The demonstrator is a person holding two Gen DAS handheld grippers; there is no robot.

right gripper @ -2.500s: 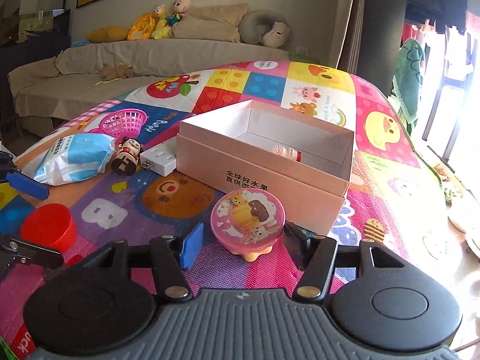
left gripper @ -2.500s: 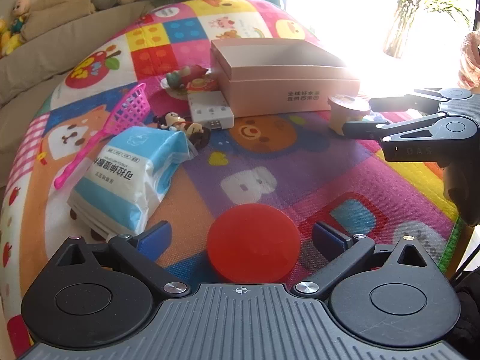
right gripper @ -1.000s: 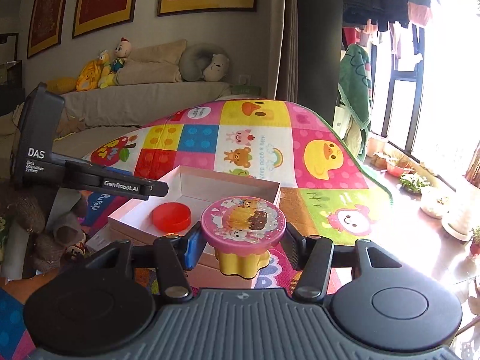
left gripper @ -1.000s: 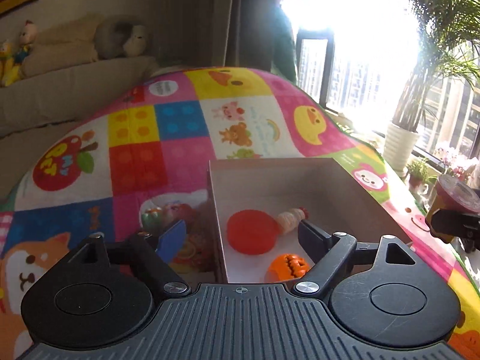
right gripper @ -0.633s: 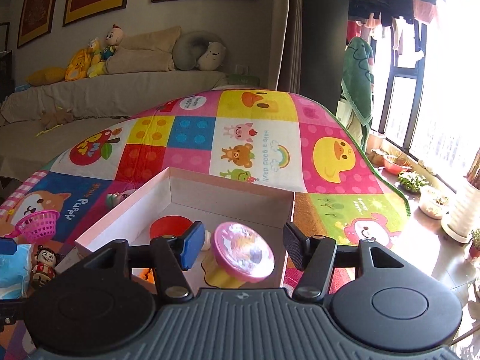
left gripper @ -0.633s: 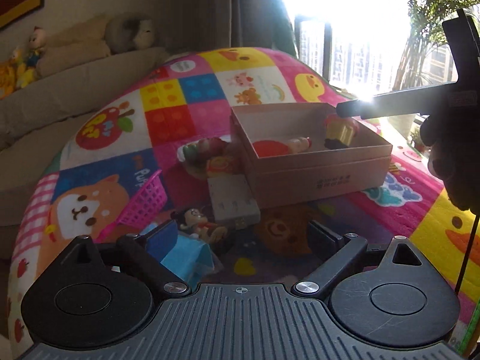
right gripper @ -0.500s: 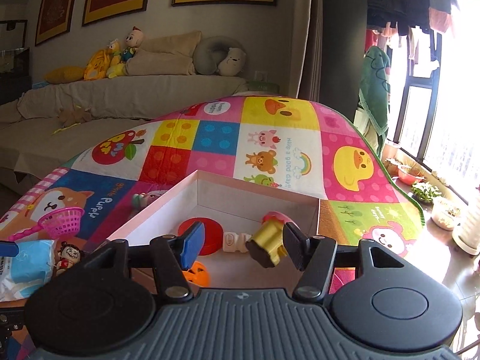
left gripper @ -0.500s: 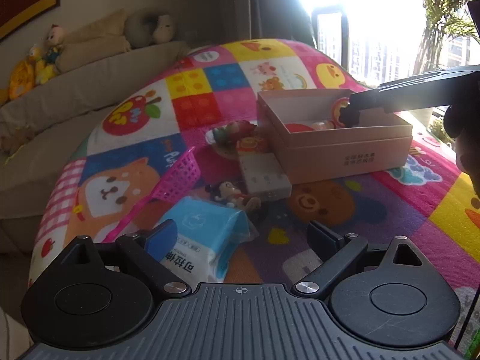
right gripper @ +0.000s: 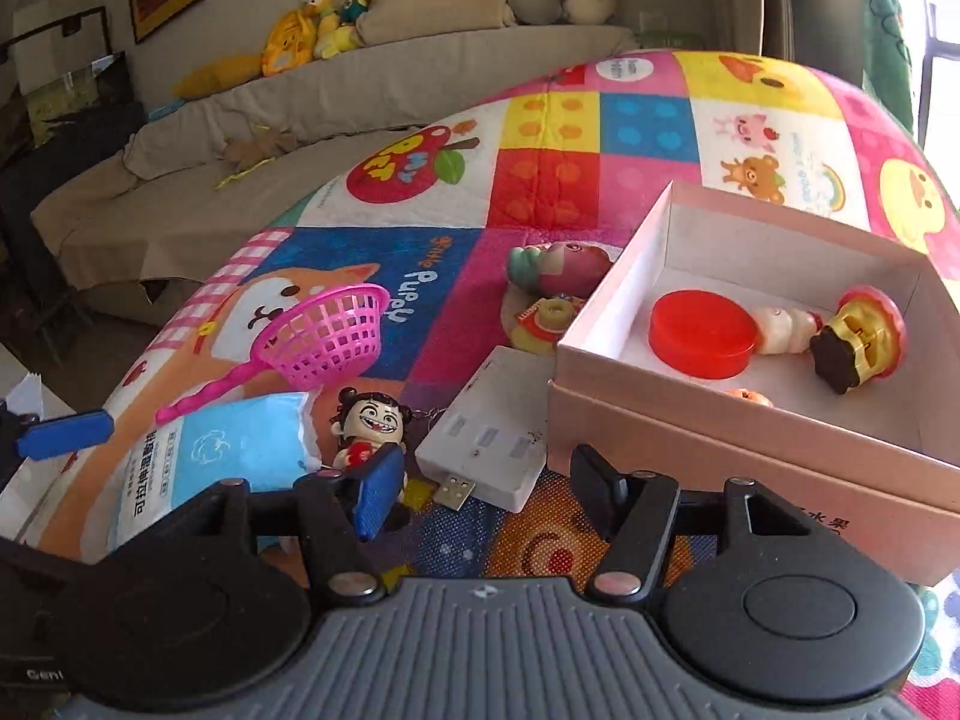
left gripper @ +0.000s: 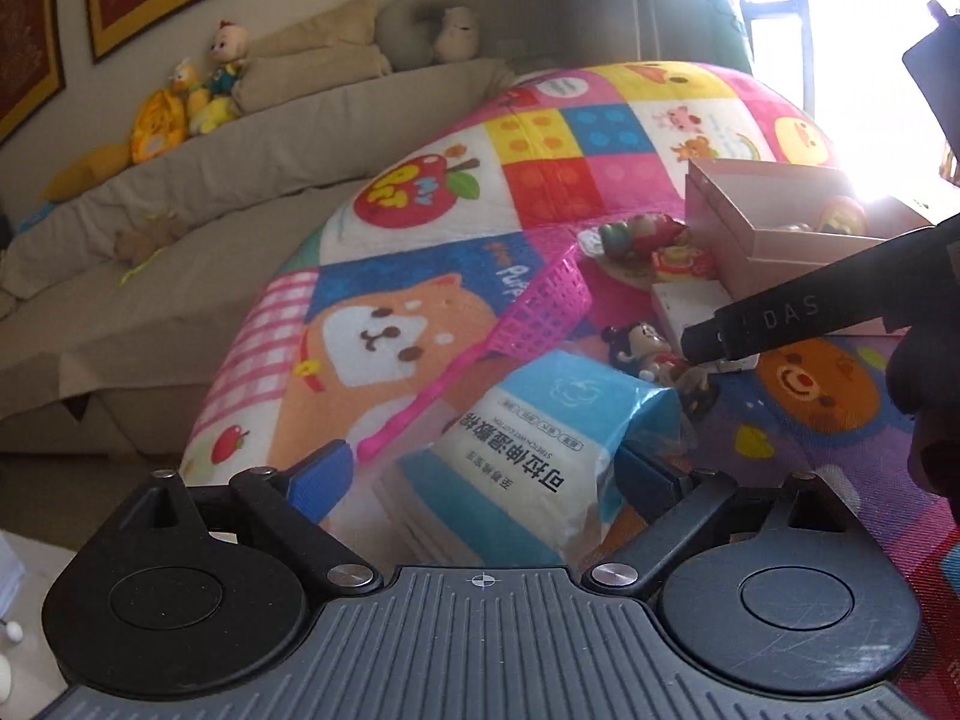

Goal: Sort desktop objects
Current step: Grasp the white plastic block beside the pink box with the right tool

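Showing only in right view: red disc (right gripper: 703, 333) inside box (right gripper: 744, 450).

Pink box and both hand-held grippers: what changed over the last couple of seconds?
The red disc and the pink-lidded cup toy were carried into the pink box and let go; the cup toy lies tipped over. The left hand-held gripper now straddles the blue tissue pack, open; the right hand-held gripper, opening, holds nothing. Pink net, doll and white USB hub stayed put.
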